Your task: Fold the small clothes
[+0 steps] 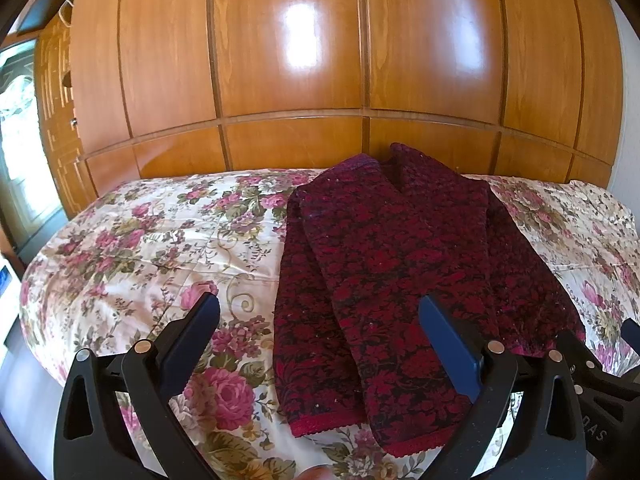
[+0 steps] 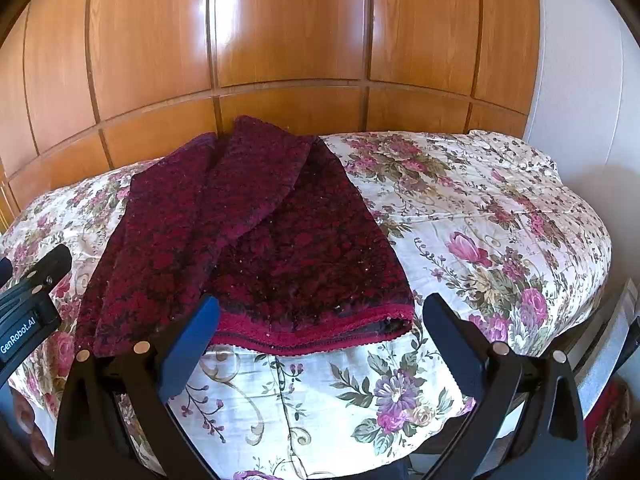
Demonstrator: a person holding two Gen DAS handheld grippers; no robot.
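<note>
A dark red patterned garment (image 1: 392, 264) lies on the floral bedspread (image 1: 152, 240), its sleeves folded inward over the body and its red hem toward me. In the right wrist view the garment (image 2: 256, 232) lies left of centre. My left gripper (image 1: 320, 312) is open and empty, hovering above the near hem and sleeve ends. My right gripper (image 2: 320, 316) is open and empty, just in front of the garment's hem edge. The left gripper's body also shows at the left edge of the right wrist view (image 2: 28, 316).
A wooden wardrobe wall (image 1: 304, 60) stands right behind the bed. A white wall (image 2: 580, 80) is on the right. The bedspread (image 2: 500, 220) stretches bare to the right of the garment. The bed's near edge drops off below the grippers.
</note>
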